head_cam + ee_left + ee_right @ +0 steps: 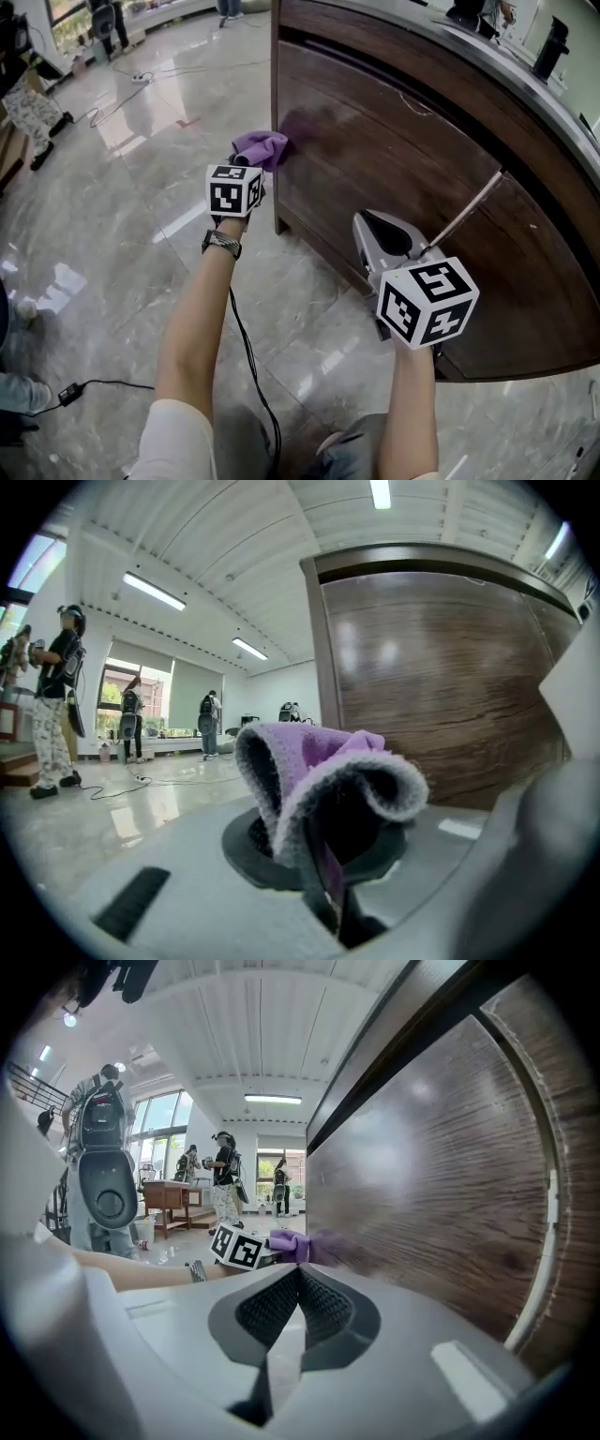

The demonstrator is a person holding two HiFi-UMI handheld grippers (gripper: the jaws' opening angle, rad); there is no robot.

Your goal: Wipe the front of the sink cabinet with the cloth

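1. We hold the purple cloth [262, 147] in the left hand-held gripper [328, 902]. Its jaws are clamped on one fold, and the loose bulk bunches out past the tips, so soft fabric rather than hard plastic meets the wood.
2. In the head view the cloth sits toward 11 o'clock, against the cabinet front [403, 159] close to its end edge. We judge this a sensible corner to start wiping from.
3. The right hand-held gripper [382, 232] hangs near 5 o'clock with its jaws together on nothing. It is just beside the slim bar handle [466, 213], and we cannot tell whether they touch. We judge it is simply kept out of the wiping path.
4. The cloth is thick and fleecy, with a paler, greyish edge where it curls over. The cabinet front is dark brown with a fine grain, smooth and gently curved, and glossy enough to carry a faint purple reflection. The floor [122, 206] is polished, marble-like stone.
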